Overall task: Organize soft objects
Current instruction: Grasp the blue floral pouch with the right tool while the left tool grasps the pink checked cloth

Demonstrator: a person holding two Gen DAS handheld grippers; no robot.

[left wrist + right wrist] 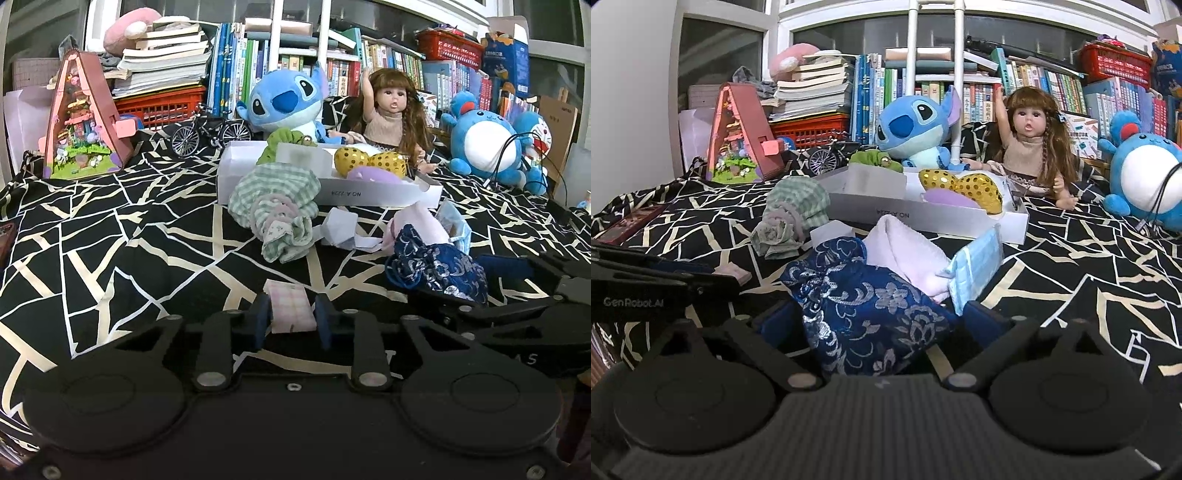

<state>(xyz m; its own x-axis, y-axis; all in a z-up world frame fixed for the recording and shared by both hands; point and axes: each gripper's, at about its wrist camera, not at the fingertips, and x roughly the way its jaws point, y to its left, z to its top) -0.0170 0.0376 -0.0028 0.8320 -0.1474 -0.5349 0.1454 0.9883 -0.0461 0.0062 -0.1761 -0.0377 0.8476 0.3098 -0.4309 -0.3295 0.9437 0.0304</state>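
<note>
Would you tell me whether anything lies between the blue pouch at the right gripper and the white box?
Yes: a folded pink towel and a blue face mask lie on the bedspread between the blue pouch and the white box.

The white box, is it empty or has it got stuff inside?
Not empty: the white box holds a gold sequin bow and something purple.

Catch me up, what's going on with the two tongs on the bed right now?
The left tongs are shut on a small pink checked fabric square lying on the black-and-cream patterned bedspread. The right tongs stand open around a navy floral brocade pouch, not visibly squeezing it. Beyond, the white cardboard box already holds a gold sequined bow and a lilac pad.
</note>
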